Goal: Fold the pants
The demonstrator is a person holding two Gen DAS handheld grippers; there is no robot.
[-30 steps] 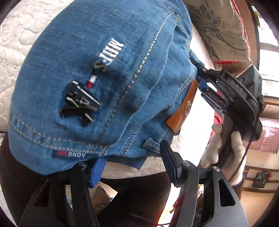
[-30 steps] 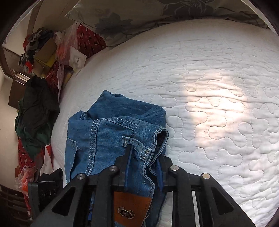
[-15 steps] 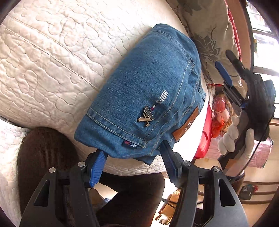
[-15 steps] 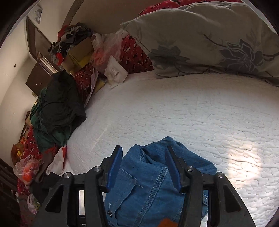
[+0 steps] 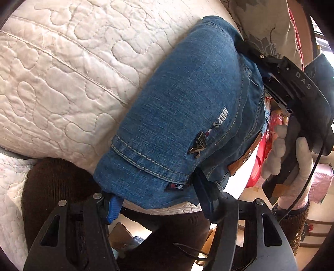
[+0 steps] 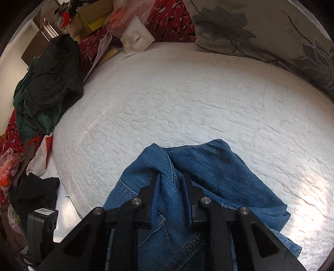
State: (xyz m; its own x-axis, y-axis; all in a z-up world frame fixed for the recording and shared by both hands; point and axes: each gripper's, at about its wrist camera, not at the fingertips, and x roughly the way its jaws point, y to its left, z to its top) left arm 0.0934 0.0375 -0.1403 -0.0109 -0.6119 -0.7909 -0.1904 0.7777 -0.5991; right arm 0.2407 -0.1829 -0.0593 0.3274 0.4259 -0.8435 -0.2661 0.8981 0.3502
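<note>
Folded blue jeans (image 5: 187, 116) lie on the white quilted bed (image 5: 62, 83), near its edge, with the back pocket and a leather patch facing up. My left gripper (image 5: 158, 198) stands at the jeans' near edge with its jaws wide apart. The denim hem drapes over its fingertips, and no pad visibly presses it. My right gripper (image 6: 172, 193) reaches in from the far side. Its jaws are closing on a raised fold of the jeans (image 6: 208, 166), and denim fills the gap between the blue pads (image 6: 156, 196). The left wrist view shows the right gripper (image 5: 252, 56) in a gloved hand (image 5: 277, 150).
A grey flowered pillow (image 6: 271, 31) lies along the bed's far side. Dark green clothes (image 6: 48, 83) are piled at the left edge, with bags and boxes (image 6: 94, 16) behind. A person's brown trouser legs (image 5: 52, 187) stand against the bed's near edge.
The jeans went from hanging close to the left camera to lying on the bed. My right gripper let go of the waistband, opened, shifted along the jeans and closed on a fold.
</note>
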